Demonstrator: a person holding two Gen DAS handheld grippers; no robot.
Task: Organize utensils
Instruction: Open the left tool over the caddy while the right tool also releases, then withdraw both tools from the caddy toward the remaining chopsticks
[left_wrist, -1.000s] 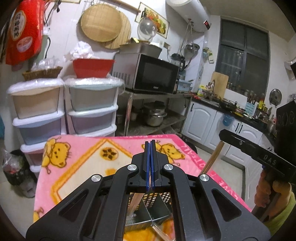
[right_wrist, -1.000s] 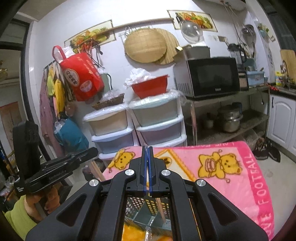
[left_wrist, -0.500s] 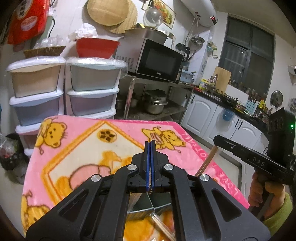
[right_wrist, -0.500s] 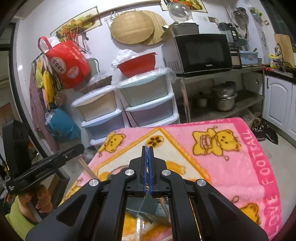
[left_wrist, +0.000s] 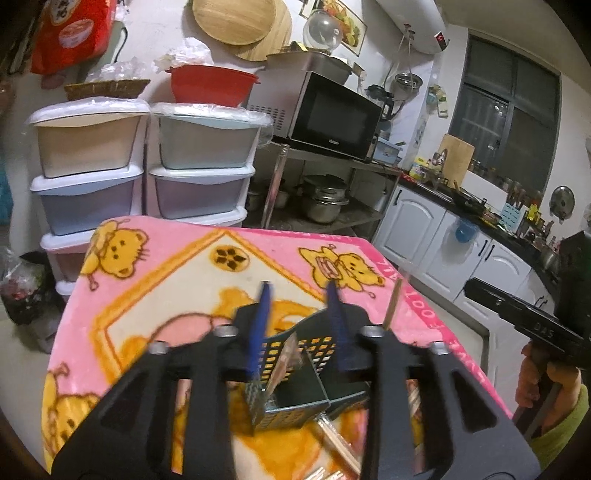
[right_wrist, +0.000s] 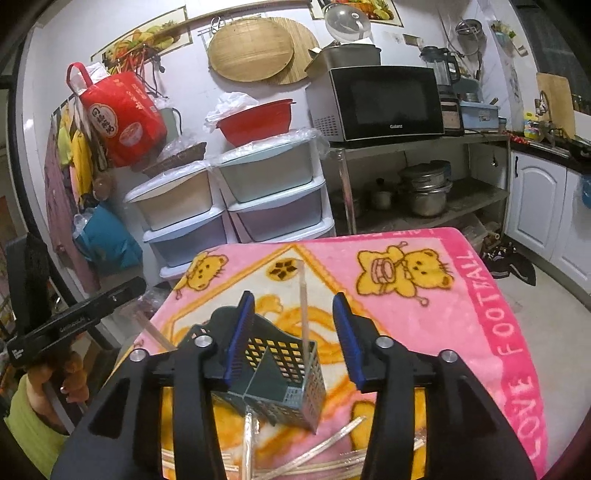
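Observation:
A grey perforated utensil holder (left_wrist: 291, 384) with compartments stands on the pink bear blanket (left_wrist: 177, 280). It also shows in the right wrist view (right_wrist: 280, 373). Wrapped chopsticks (right_wrist: 317, 446) lie on the blanket in front of it, also visible in the left wrist view (left_wrist: 340, 450). One stick (right_wrist: 303, 306) stands upright in the holder. My left gripper (left_wrist: 299, 295) is open and empty above the holder. My right gripper (right_wrist: 293, 306) is open and empty above the holder, the upright stick between its fingers.
Stacked plastic drawers (right_wrist: 229, 199) stand behind the table. A metal shelf with a microwave (right_wrist: 384, 99) and pots stands to the right. White kitchen cabinets (left_wrist: 436, 236) line the right side. The blanket edge (right_wrist: 517, 332) drops off at the right.
Both grippers went from shut to open. Both views tilted down and moved closer, so the holder and chopsticks show more fully.

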